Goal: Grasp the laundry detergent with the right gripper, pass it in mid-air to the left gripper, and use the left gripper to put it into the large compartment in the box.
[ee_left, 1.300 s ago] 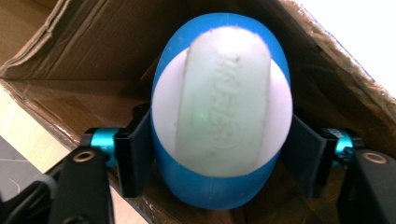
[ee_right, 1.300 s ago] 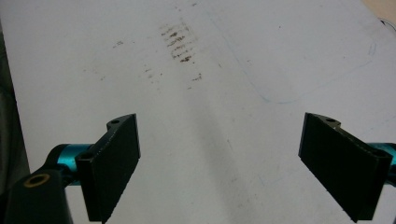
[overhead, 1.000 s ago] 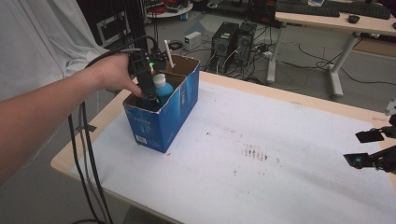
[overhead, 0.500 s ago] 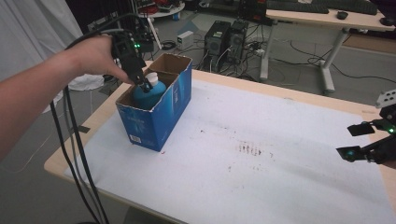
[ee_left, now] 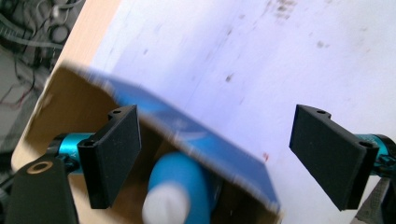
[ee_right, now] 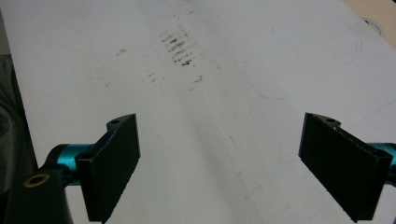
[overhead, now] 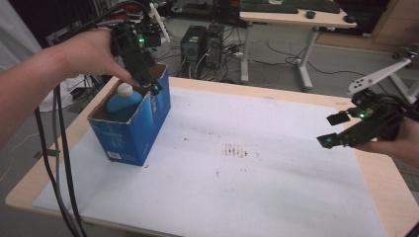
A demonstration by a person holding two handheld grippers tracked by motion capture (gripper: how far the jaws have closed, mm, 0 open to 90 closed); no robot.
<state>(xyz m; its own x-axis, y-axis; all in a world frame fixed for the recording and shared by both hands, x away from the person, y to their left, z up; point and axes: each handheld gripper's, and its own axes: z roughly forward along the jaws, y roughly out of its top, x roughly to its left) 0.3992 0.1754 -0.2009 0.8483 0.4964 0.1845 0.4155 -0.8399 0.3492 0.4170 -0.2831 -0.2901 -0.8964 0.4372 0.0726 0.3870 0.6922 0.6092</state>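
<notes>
1. Blue cardboard box (overhead: pixel 132 123) stands open-topped on the white sheet (overhead: pixel 237 177) covering the wooden tabletop (overhead: pixel 375 173); it sits toward the sheet's left end, one corner turned toward the camera.
2. Inside the box: a blue bottle (overhead: pixel 122 103) with a white cap (overhead: pixel 124 89), upright, cap just below the box rim. In the left gripper view the bottle (ee_left: pixel 180 182) and cap (ee_left: pixel 163 207) show blurred under the box's near wall (ee_left: pixel 205 140).
3. Left gripper (overhead: pixel 148 84) held over the far rim of the box, tilted downward. Jaws spread wide, holding nothing; in its own view (ee_left: pixel 229 154) one pad (ee_left: pixel 114 151) is over the box opening, the other (ee_left: pixel 327 151) outside the box over the sheet.
4. Right gripper (overhead: pixel 336 129) is well apart from the box, above the sheet's right edge, held in the right hand (overhead: pixel 400 140). Jaws spread, empty; its own view (ee_right: pixel 219 163) shows bare sheet between the pads.
5. Brown smudges (overhead: pixel 237 150) mark the sheet right of the box, between box and right gripper.
6. Black cables (overhead: pixel 54 148) hang from the left gripper past the tabletop's left edge.
</notes>
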